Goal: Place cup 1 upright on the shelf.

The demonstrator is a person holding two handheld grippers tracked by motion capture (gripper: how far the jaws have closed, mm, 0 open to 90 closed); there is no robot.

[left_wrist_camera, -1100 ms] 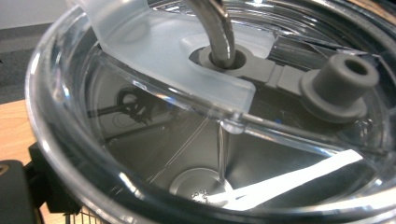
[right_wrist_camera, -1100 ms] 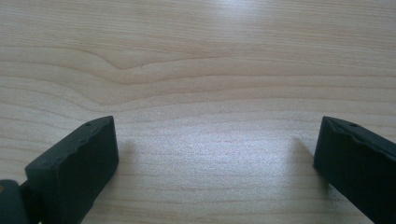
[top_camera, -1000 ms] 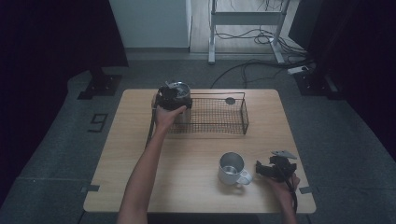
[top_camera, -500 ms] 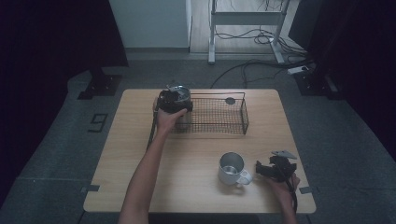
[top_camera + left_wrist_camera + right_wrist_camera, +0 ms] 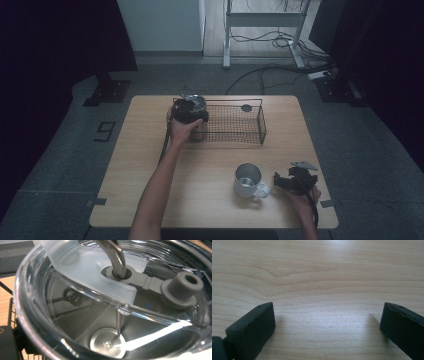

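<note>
Dim grey flooring and dark curtains surround a pale rectangular wooden table, with cables trailing across the floor behind it. On the far half of the tabletop sits a long black wire-mesh basket, a small black round disc lying in its far right part. At the basket's left end the left gripper is over a steel tumbler with a clear plastic lid; in the left gripper view the lid is pressed right up against the camera, a grey rubber stopper and a metal straw set in it, the stamped steel bottom visible through it. Whether the jaws clamp the tumbler I cannot tell. Near the front edge a white handled mug with a steel interior stands just left of the right gripper, apart from its fingertips. That gripper's black fingers are spread wide over bare wood, gripping nothing.
</note>
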